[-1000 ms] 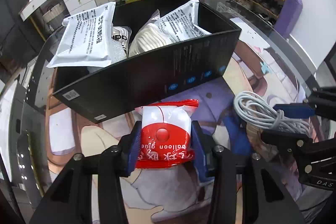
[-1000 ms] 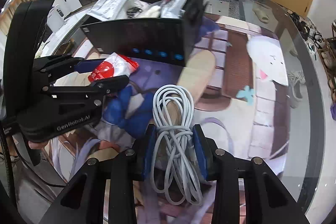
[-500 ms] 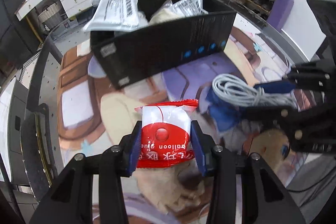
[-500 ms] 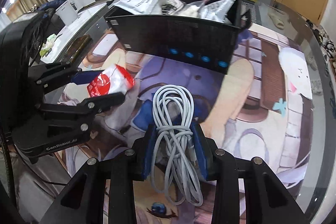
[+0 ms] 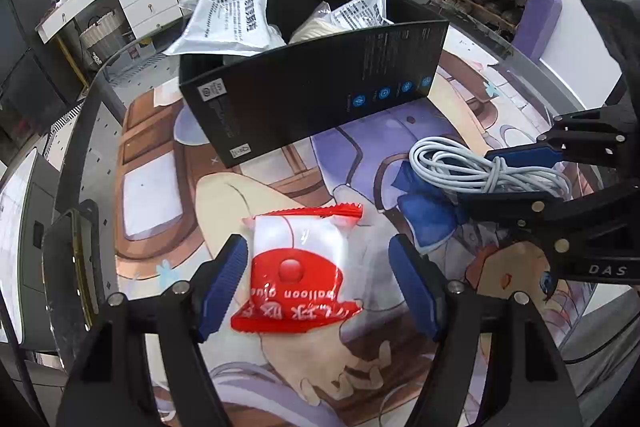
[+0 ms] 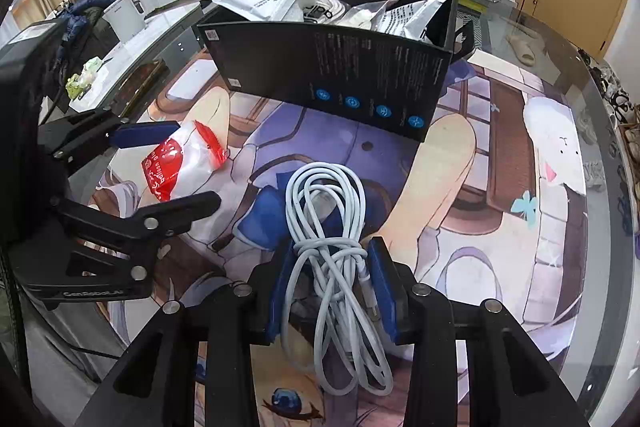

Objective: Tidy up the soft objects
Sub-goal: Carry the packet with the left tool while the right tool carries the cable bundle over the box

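Plainly light and crinkly, the red-and-white packet [image 5: 298,269] lies on the table mat [image 5: 460,99] between the left gripper's [image 5: 316,283] opening jaws, best pinched mid-body, while the right gripper [image 6: 332,287] clamps the limp cable bundle [image 6: 332,227].

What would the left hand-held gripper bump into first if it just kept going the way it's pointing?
Probably the red-and-white packet, lying between the opening jaws of the left hand-held gripper, with the printed mat under it. The black box sits farther ahead, but depth is hard to judge.
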The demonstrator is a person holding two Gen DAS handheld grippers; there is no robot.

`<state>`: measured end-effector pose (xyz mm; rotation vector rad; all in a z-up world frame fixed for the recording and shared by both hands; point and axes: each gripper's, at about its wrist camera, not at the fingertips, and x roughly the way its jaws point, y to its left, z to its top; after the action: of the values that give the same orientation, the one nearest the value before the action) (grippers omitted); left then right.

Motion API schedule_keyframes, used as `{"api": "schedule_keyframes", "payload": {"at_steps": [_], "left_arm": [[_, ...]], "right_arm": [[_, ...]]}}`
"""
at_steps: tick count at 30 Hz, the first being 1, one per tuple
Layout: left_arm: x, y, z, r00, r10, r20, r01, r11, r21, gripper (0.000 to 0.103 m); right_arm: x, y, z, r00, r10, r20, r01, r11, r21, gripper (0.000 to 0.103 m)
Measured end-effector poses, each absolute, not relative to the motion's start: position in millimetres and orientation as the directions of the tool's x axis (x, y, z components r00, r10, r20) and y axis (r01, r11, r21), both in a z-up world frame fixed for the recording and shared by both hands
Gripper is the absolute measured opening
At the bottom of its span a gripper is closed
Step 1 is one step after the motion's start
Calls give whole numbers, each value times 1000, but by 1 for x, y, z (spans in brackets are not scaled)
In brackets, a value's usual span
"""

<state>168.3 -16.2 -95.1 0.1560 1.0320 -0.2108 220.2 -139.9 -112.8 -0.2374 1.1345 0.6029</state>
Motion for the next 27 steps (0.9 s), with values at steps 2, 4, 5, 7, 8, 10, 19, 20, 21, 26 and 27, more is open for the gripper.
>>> {"api": "schedule_keyframes", "payload": {"at_steps": [2,4,5,7,8,10,19,20,21,26,27], "left_arm": [[171,-17,-97,490,-100,-866,248,968,28,69],[172,-18,-97,487,-97,-868,244,969,28,57],[173,-17,-96,483,-105,-869,248,969,21,48],[173,-18,-95,473,-117,-873,258,966,10,45],[173,-19,-95,473,-115,-874,260,966,14,44],[172,-20,-94,474,-104,-874,260,965,26,43],[167,-18,-80,492,-124,-862,270,963,15,43],[166,-17,-79,496,-123,-860,268,963,17,43],[166,-17,-77,500,-121,-858,266,964,19,43],[164,-15,-65,513,-128,-848,258,966,10,43],[163,-15,-62,518,-128,-846,257,966,11,43]], "right_arm": [[221,-141,-113,285,327,-901,-560,820,120,38],[221,-141,-113,284,327,-901,-567,815,117,38],[221,-139,-114,284,326,-902,-574,811,112,38],[220,-139,-113,285,321,-903,-578,809,105,37],[220,-140,-112,287,318,-904,-577,811,102,37],[219,-140,-109,288,322,-902,-578,810,105,36],[214,-141,-98,280,354,-892,-583,801,134,36],[213,-141,-97,280,360,-890,-585,799,139,36],[213,-142,-95,279,368,-887,-587,796,145,36],[210,-148,-81,294,387,-874,-589,793,153,36],[210,-149,-77,300,393,-869,-589,793,156,36]]}}
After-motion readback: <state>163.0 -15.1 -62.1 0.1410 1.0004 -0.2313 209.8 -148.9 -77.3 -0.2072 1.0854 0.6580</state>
